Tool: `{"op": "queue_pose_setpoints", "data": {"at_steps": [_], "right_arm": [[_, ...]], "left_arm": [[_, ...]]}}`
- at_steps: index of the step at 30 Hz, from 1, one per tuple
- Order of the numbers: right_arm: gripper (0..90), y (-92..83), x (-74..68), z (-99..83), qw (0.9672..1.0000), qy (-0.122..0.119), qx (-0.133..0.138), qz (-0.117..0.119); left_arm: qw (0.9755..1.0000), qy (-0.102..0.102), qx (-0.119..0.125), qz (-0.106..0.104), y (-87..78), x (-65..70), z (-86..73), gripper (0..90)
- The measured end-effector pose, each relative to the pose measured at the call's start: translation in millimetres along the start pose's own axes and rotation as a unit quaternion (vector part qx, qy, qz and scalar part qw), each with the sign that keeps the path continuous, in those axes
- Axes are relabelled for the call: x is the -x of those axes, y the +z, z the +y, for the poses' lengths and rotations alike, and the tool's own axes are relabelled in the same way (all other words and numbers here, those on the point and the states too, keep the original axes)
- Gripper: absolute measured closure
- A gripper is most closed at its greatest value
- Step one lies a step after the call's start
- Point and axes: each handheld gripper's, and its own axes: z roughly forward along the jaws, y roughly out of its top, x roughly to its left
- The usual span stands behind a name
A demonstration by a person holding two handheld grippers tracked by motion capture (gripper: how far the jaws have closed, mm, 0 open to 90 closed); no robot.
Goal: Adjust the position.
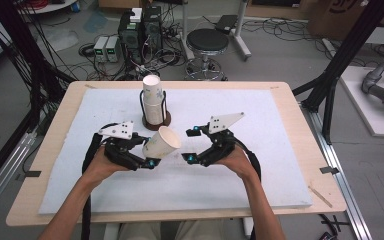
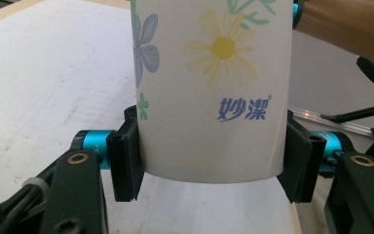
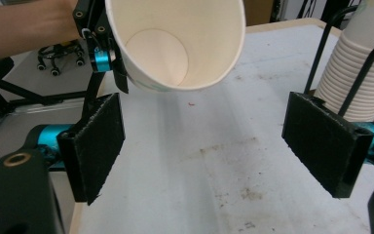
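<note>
Left gripper (image 1: 152, 162) clamped on lower body of flowered paper cup (image 1: 161, 142), pads pressing both sides; cup held tilted above white mat (image 1: 260, 175), mouth toward right gripper (image 1: 189, 145). Right gripper's jaws wide apart, nothing between, just beside cup's rim. Farther back: cup stack (image 1: 152, 102) in black wire holder (image 1: 166, 107) on brown base, standing on counter (image 1: 55, 150).

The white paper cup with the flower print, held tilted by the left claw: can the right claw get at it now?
Probably yes. The white paper cup with the flower print has its open mouth turned toward the right claw, whose jaws stand wide apart, and nothing lies between them.
</note>
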Motion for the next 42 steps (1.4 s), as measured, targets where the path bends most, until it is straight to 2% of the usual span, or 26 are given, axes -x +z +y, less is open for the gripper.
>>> {"op": "queue_pose_setpoints", "data": {"at_steps": [7, 10, 28, 37, 42], "right_arm": [[15.9, 7.4, 0.0, -3.3, 0.9996, 0.004, 0.026, 0.010], [15.9, 10.1, 0.2, -4.9, 0.9993, 0.005, 0.034, 0.013], [16.5, 18.3, -1.6, -3.7, 0.9983, 0.000, 0.051, 0.027], [16.5, 22.5, -2.6, -2.5, 0.9980, -0.002, 0.054, 0.033], [16.5, 23.3, -3.0, -1.8, 0.9975, 0.000, 0.061, 0.037]], "left_arm": [[0.9996, 0.008, 0.027, -0.009, 1.7, -1.1, -2.4, 37.1], [0.9993, 0.005, 0.035, -0.014, 2.5, -1.5, -2.5, 37.2], [0.9973, 0.005, 0.067, -0.030, 18.9, -5.3, -12.0, 37.2], [0.9947, 0.009, 0.095, -0.039, 26.6, -6.4, -14.0, 37.2], [0.9952, 0.011, 0.089, -0.040, 31.9, -5.6, -14.1, 37.1]]}}
